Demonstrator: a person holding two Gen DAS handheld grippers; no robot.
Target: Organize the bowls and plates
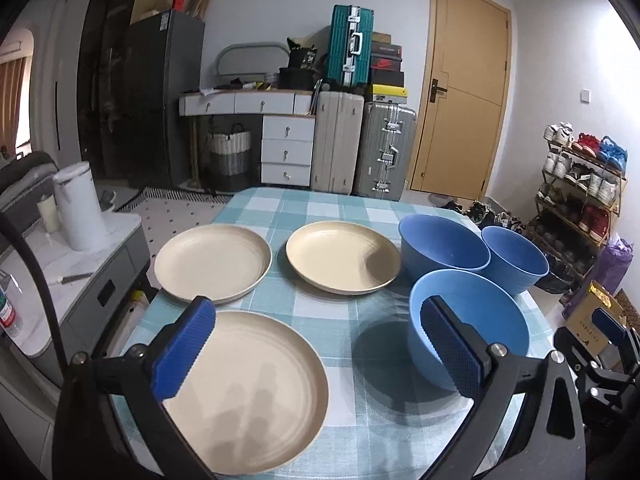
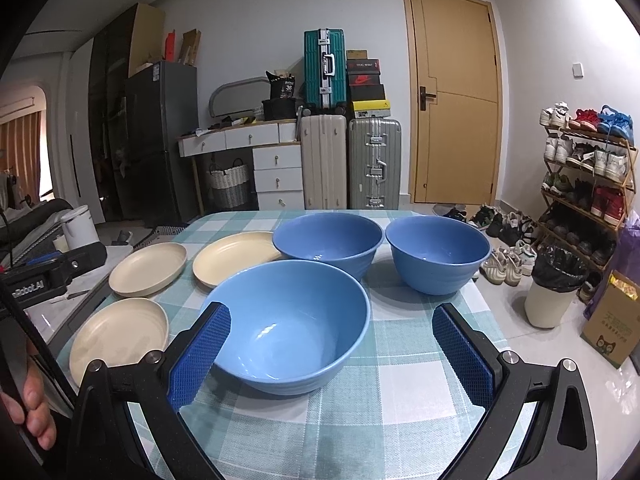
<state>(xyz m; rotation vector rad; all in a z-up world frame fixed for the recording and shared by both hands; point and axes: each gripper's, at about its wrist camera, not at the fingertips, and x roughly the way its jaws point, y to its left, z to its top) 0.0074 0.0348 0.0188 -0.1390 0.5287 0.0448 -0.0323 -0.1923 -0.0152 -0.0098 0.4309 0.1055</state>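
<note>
A lived-in room with stacked suitcases (image 2: 324, 68), a wooden door (image 2: 456, 96) and a shoe rack (image 2: 584, 168) is seen behind a table (image 2: 400, 400) covered by a teal-and-white checked cloth. Three cream plates and three blue bowls are laid out singly on it, none stacked, so the sorting is judged not yet begun.

The left hand-held gripper (image 1: 316, 354) is held above the table with its jaws spread wide and nothing between them. The nearest cream plate (image 1: 248, 404) lies just below and between its fingers, and two further plates (image 1: 212, 262) (image 1: 342, 256) lie ahead of it, side by side. The plates are grouped on this gripper's side, probably so that they can be stacked by it.

The right hand-held gripper (image 2: 332, 354) is likewise held open and empty. The nearest blue bowl (image 2: 288, 324) sits directly ahead, its near rim between the fingers but untouched. Two more bowls (image 2: 328, 240) (image 2: 438, 254) stand beyond it, near each other. Their upright, open-mouthed placement is judged suited to nesting one inside another.
</note>
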